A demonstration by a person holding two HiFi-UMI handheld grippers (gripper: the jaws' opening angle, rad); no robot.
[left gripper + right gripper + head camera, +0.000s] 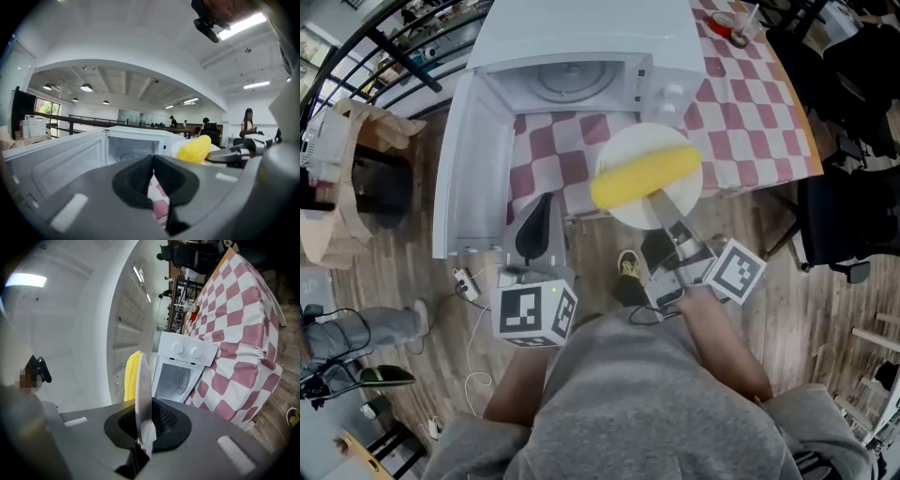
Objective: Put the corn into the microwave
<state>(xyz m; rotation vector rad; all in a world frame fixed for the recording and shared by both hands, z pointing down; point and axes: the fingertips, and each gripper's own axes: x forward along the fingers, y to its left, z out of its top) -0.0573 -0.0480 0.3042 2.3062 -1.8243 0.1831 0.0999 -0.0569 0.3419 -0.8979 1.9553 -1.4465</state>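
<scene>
A yellow corn cob [645, 175] lies on a white plate [673, 139]. My right gripper [662, 212] is shut on the plate's near rim and holds it over the table's front edge, in front of the white microwave [581, 37]. The microwave door [473, 169] stands open to the left, and the glass turntable shows inside. In the right gripper view the plate [143, 385] stands edge-on between the jaws, with the corn [132, 376] on its left side. My left gripper [547, 200] hangs below the open door, shut on nothing. Its own view shows the corn [194, 149] to the right.
The microwave sits on a table with a red-and-white checked cloth [750, 103]. A red item [722, 23] lies at the table's far right. Black chairs [853, 84] stand right of the table. Cables [473, 291] trail on the wooden floor, and a person's leg [356, 328] shows at left.
</scene>
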